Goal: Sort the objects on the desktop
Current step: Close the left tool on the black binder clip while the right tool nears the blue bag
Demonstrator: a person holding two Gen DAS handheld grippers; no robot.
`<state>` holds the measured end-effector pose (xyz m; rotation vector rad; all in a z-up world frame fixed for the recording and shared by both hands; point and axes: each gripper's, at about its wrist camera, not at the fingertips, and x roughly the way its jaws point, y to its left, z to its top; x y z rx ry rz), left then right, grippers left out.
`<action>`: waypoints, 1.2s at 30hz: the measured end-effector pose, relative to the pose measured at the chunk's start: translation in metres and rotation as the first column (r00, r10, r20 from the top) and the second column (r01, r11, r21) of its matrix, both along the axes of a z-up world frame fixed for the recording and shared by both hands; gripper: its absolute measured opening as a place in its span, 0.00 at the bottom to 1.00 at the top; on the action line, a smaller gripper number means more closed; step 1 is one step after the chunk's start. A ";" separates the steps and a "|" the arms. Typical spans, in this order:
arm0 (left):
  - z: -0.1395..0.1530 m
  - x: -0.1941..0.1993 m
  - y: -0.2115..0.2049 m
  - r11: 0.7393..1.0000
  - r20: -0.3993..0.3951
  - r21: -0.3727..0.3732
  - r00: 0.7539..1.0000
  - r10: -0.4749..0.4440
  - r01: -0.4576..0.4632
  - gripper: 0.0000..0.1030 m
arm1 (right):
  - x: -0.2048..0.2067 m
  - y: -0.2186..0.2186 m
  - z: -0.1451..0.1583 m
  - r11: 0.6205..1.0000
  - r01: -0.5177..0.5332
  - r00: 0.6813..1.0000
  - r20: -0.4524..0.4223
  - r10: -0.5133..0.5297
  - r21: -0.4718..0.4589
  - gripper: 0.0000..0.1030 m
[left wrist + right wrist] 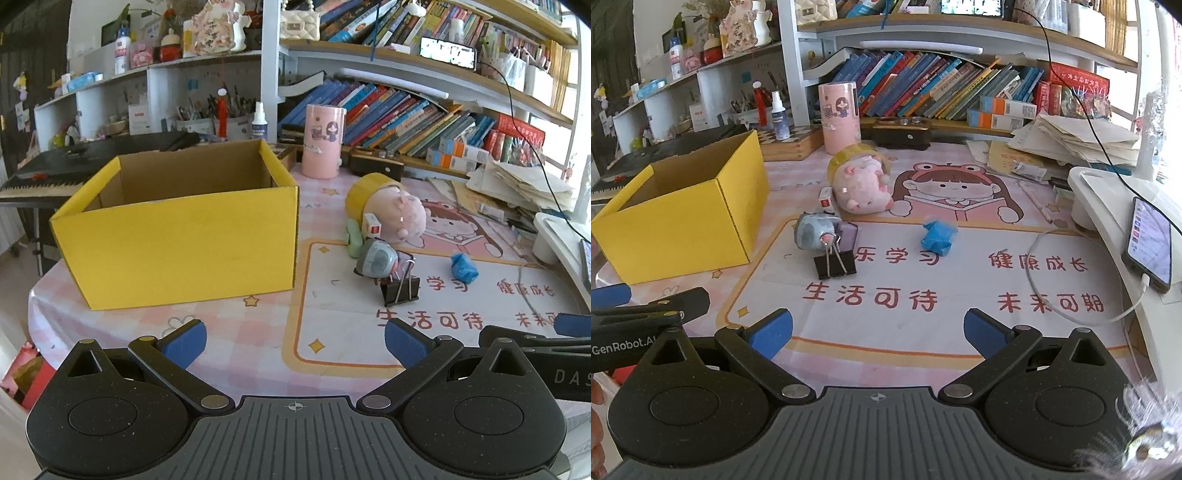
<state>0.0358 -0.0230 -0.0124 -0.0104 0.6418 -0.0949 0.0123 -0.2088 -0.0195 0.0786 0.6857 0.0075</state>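
Note:
An open yellow cardboard box [177, 240] [679, 221] stands empty on the left of the desk. To its right lie a pink plush pig [400, 218] [862, 188] against a yellow tape roll [365, 188], a small white-and-red box [372, 225], a green item [354, 236], a grey-blue round gadget [376, 260] [812, 230], a black binder clip [402, 290] [834, 264] and a crumpled blue wad [463, 267] [938, 236]. My left gripper [295, 341] is open and empty near the desk's front. My right gripper [879, 330] is open and empty beside it.
A pink cylinder [323, 140] [838, 116] stands behind the objects. Bookshelves fill the back. A paper stack [1071, 142], a white stand with a phone [1148, 243] and a white cable [1071, 314] sit on the right. A keyboard [55, 173] lies behind the box.

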 end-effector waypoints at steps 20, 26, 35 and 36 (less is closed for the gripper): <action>-0.009 0.040 -0.042 0.999 -0.059 -0.031 0.998 0.017 -0.019 0.98 | 0.050 -0.048 -0.006 0.999 -0.036 0.998 -0.041 0.037 0.023 0.80; -0.015 0.058 -0.065 0.999 -0.085 -0.033 0.996 0.015 -0.018 0.93 | 0.068 -0.065 -0.007 0.998 -0.065 0.997 -0.043 0.065 0.010 0.78; -0.036 0.091 -0.106 0.999 -0.155 -0.004 0.987 0.046 -0.047 0.73 | 0.096 -0.097 -0.010 0.995 -0.101 0.994 -0.051 0.101 0.004 0.78; -0.037 0.094 -0.110 0.999 -0.155 -0.001 0.987 0.051 -0.052 0.73 | 0.098 -0.100 -0.011 0.994 -0.110 0.993 -0.051 0.110 0.003 0.78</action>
